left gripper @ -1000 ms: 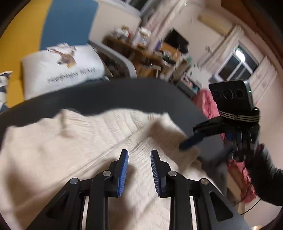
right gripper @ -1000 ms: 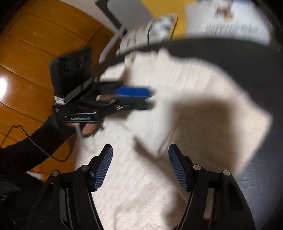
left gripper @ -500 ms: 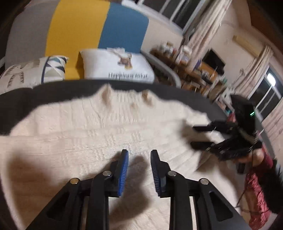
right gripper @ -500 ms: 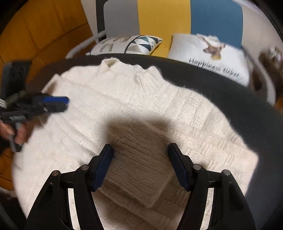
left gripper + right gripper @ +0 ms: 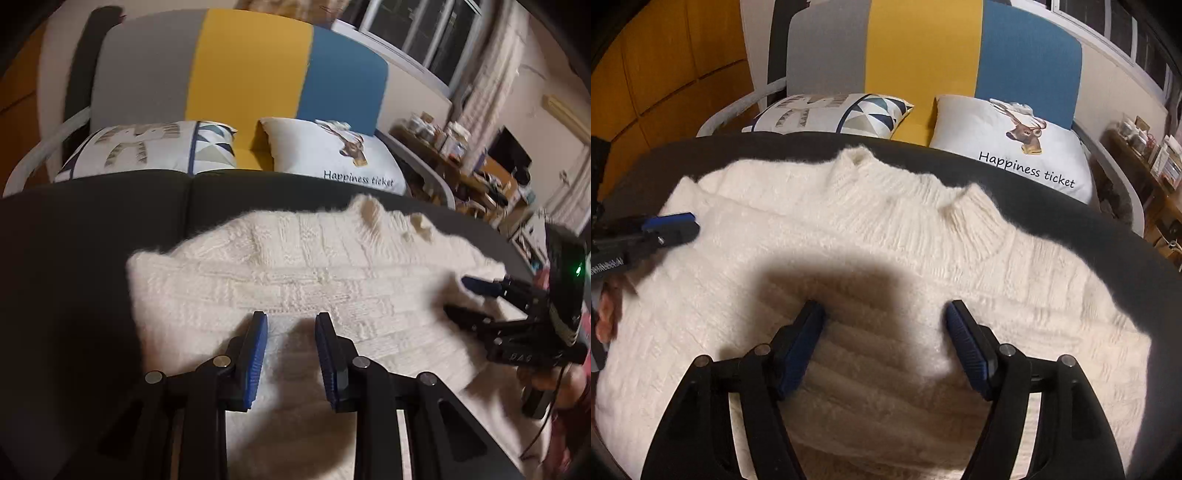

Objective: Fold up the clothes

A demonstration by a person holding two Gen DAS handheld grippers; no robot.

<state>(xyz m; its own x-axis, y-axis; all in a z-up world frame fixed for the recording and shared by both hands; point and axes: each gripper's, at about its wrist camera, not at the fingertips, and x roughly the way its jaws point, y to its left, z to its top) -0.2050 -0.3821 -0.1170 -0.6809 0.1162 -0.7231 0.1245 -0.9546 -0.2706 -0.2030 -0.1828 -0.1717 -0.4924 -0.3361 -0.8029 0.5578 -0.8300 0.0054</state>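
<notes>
a: where's the jumper now?

b: the cream sweater (image 5: 908,236) lies spread on the dark couch seat (image 5: 92,229), collar towards the pillows (image 5: 1008,144), with a ribbed piece folded in over its middle.

a: and the tools?

b: right tool (image 5: 884,343) hangs wide over that folded piece, gripping nothing. left tool (image 5: 290,354) sits narrower, also empty, over the sweater's edge.

a: so mid-fold?

b: i'd guess so. next wants a firm pinch on an edge, lifted evenly, since thick knit slumps.
</notes>
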